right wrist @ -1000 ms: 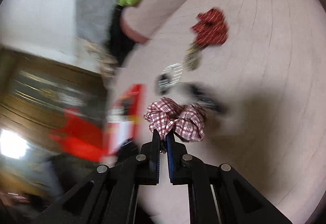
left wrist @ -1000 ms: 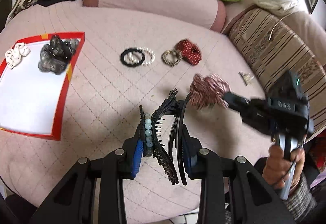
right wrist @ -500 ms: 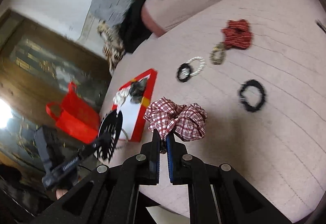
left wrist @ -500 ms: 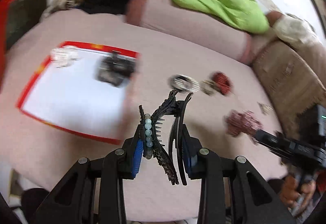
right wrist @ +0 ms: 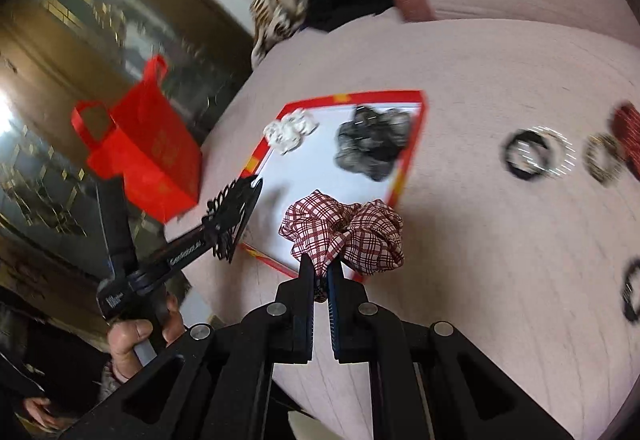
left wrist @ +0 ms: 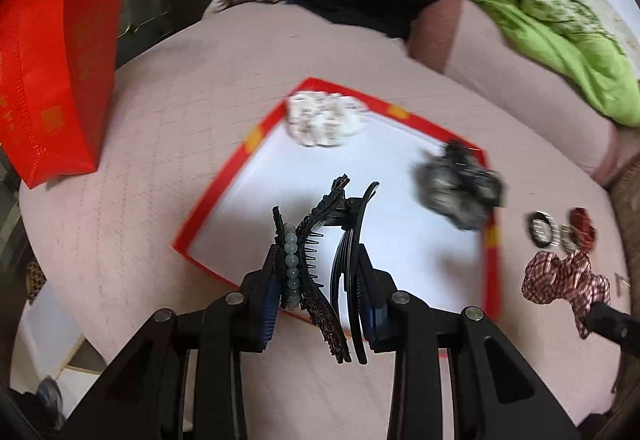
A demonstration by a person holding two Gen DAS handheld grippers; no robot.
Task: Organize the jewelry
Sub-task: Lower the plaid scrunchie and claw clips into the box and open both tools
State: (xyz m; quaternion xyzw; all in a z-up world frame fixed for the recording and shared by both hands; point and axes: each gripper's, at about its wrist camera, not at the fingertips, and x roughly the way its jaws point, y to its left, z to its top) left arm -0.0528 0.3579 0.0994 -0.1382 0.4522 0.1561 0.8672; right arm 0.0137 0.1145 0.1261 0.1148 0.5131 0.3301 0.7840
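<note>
My left gripper (left wrist: 320, 280) is shut on a black hair clip (left wrist: 344, 240) with pale green beads, held above the near edge of the red-rimmed white tray (left wrist: 224, 180). That clip also shows in the right wrist view (right wrist: 232, 220). My right gripper (right wrist: 320, 272) is shut on a red plaid scrunchie (right wrist: 344, 232), held above the tray's (right wrist: 412, 144) near corner; the scrunchie shows in the left wrist view (left wrist: 560, 280). A white scrunchie (left wrist: 324, 118) and a grey-black scrunchie (left wrist: 460, 188) lie in the tray.
On the pink quilted cushion (right wrist: 500, 240), right of the tray, lie a black ring with a pearl bracelet (right wrist: 536, 154), a gold-brown band (right wrist: 604, 160), a red scrunchie (right wrist: 628, 132) and a black band (right wrist: 632, 288). A red bag (left wrist: 52, 60) stands at the left edge.
Both grippers have swung left from the loose items toward the tray, each carrying its piece. The tray now lies under the clip and just ahead of the plaid scrunchie.
</note>
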